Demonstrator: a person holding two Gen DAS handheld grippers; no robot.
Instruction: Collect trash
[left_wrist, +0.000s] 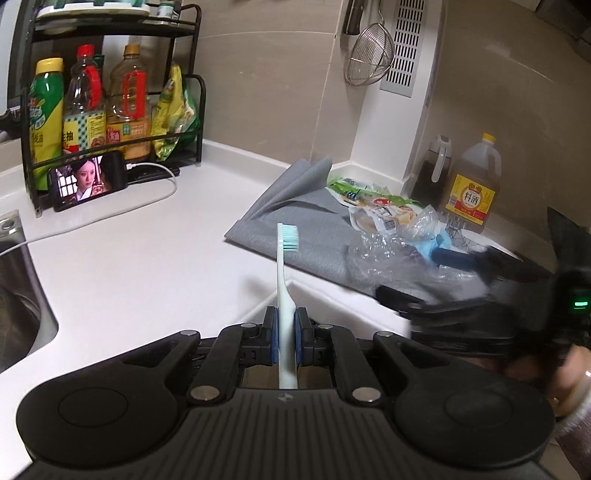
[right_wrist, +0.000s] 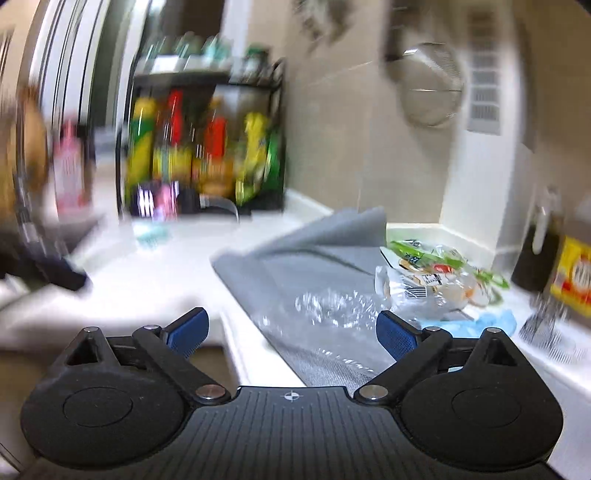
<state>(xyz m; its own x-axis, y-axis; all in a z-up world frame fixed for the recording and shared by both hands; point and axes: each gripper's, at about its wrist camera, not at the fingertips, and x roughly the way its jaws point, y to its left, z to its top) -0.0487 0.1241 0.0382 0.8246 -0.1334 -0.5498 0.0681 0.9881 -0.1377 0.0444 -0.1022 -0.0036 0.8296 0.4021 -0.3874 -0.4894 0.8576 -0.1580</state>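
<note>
The left gripper is clenched on a white toothbrush with pale blue bristles, already collected. The right gripper gapes empty; just ahead, crumpled clear plastic and printed food wrappers, seemingly untouched through the blur, remain on the grey mat.

White L-shaped surface in a kitchen corner, beige tiled wall behind. Black wire rack of bottles back left, a phone propped at its foot with a white cable. Steel sink at far left. White column with a slotted vent — mesh strainer hanging beside it. Lighting dim, warm.
</note>
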